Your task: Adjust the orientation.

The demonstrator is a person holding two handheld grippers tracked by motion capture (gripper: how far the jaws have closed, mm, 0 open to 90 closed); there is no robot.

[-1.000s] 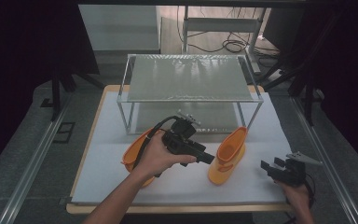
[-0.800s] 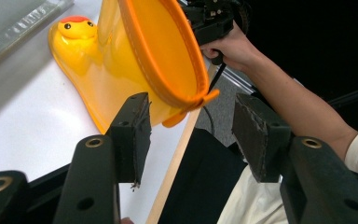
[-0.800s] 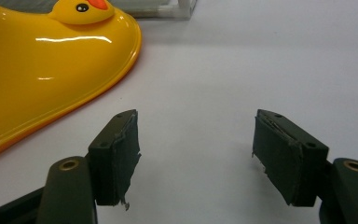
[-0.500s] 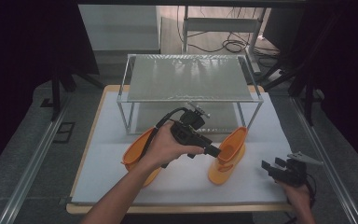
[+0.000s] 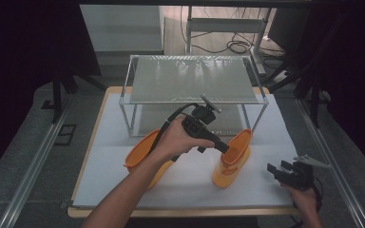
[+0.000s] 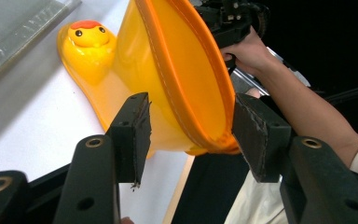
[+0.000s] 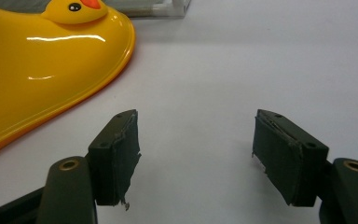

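Two orange-yellow rubber boots with duck faces on the toes are on the white board. One boot (image 5: 230, 161) stands upright at the right; the other boot (image 5: 142, 151) lies on its side at the left, partly under my forearm. My left gripper (image 5: 224, 147) is at the upright boot's top rim. In the left gripper view, my left gripper (image 6: 189, 135) is open, its jaws straddling the boot's (image 6: 168, 70) rim; I see no pad pressing on it. My right gripper (image 5: 273, 169) rests near the board's front right corner. In its own view, my right gripper (image 7: 196, 149) is open and empty, beside the boot (image 7: 42, 60).
A low metal-framed rack (image 5: 195, 78) with a clear top shelf stands at the back of the white board (image 5: 266, 128). Grey floor, rails and cables surround the board. The person's other hand holds the right gripper (image 6: 235, 23) beyond the boot.
My left gripper has moved right, from above the lying boot to the top rim of the upright boot. The right gripper has stayed where it was.
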